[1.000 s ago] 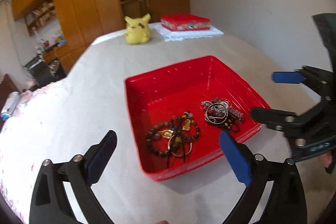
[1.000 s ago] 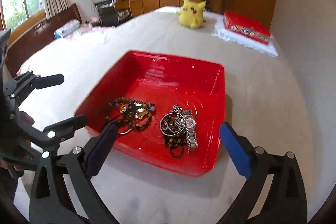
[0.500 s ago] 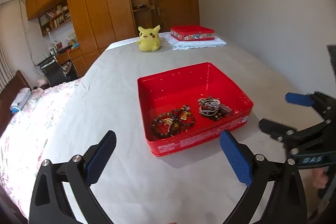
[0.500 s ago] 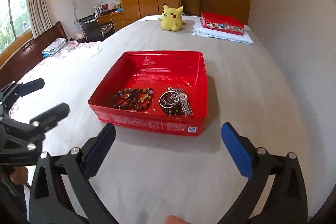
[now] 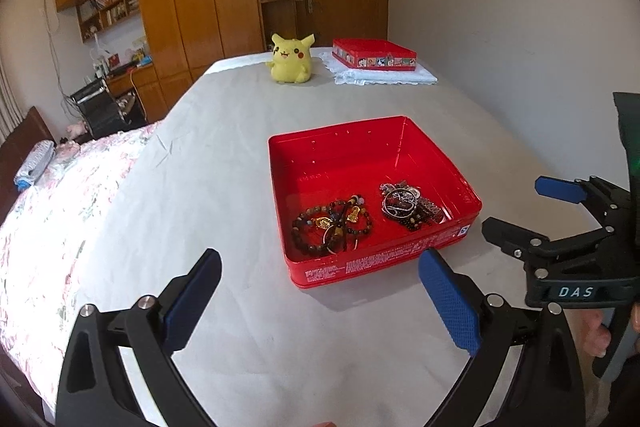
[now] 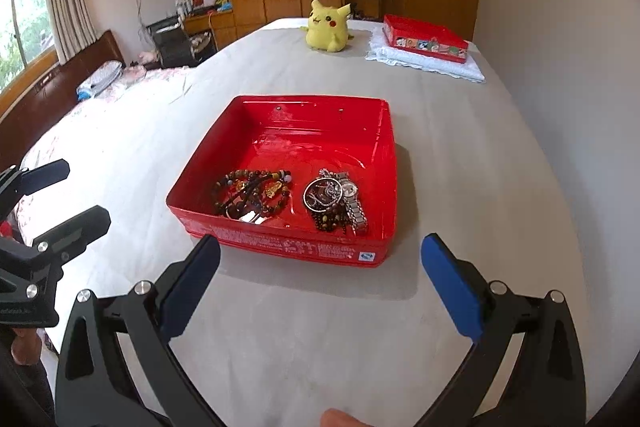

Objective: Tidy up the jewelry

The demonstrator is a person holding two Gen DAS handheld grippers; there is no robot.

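Observation:
An open red tin [image 5: 340, 147] [image 6: 384, 155] sits on the grey bed sheet. Inside lie a pile of brown bead bracelets with gold charms [image 5: 332, 223] [image 6: 252, 193] and a pile of silver pieces with a watch and a ring pendant [image 5: 406, 205] [image 6: 336, 199]. My left gripper [image 5: 320, 301] is open and empty, above the sheet in front of the tin. My right gripper [image 6: 320, 285] is open and empty, also in front of the tin; it shows at the right of the left wrist view [image 5: 528, 211].
A yellow Pikachu plush [image 5: 290, 59] [image 6: 328, 25] and a closed red tin [image 5: 374, 55] [image 6: 424, 39] on a white cloth stand at the far end. A floral quilt [image 5: 52, 219] covers the left side. A wall runs along the right.
Both grippers have pulled back and away from the tin, which now looks smaller and farther. Both stay open and empty. The jewelry has not moved.

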